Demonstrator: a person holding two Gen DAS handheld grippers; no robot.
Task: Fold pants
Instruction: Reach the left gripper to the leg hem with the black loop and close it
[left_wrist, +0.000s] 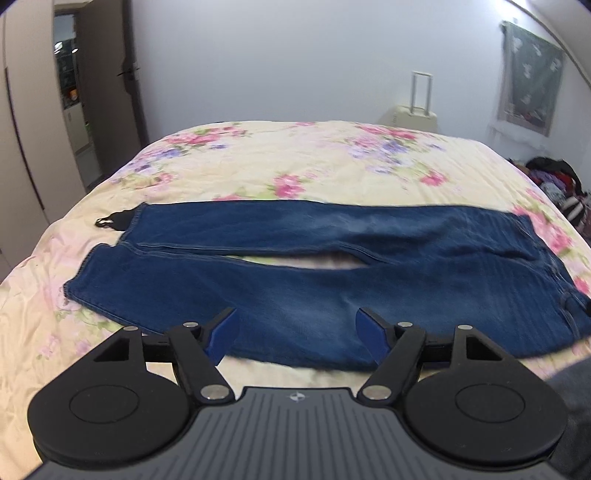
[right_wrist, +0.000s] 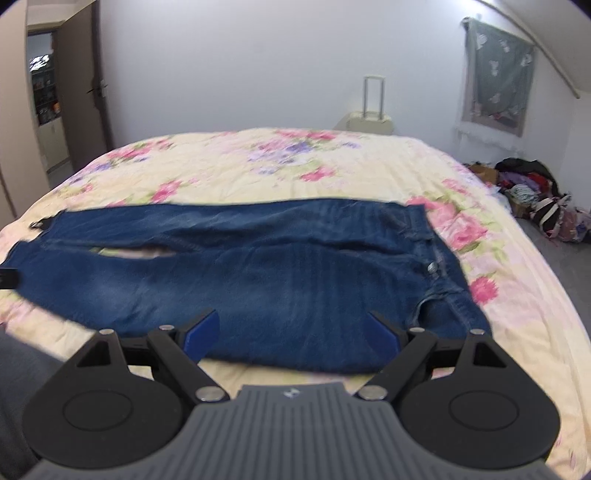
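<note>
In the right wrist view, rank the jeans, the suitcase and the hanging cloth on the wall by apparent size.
1. jeans, largest by far, though nearest the camera.
2. hanging cloth.
3. suitcase, smallest; its lower part is hidden behind the bed.

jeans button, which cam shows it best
The right wrist view: the button sits clear on the waistband of the jeans. In the left wrist view that waistband end lies at the blurred right edge, with no button discernible.

Blue denim pants (left_wrist: 295, 258), unfolded.
Lies flat across mid-frame, front up: waistband at right, leg hems at left, legs slightly parted.
</note>
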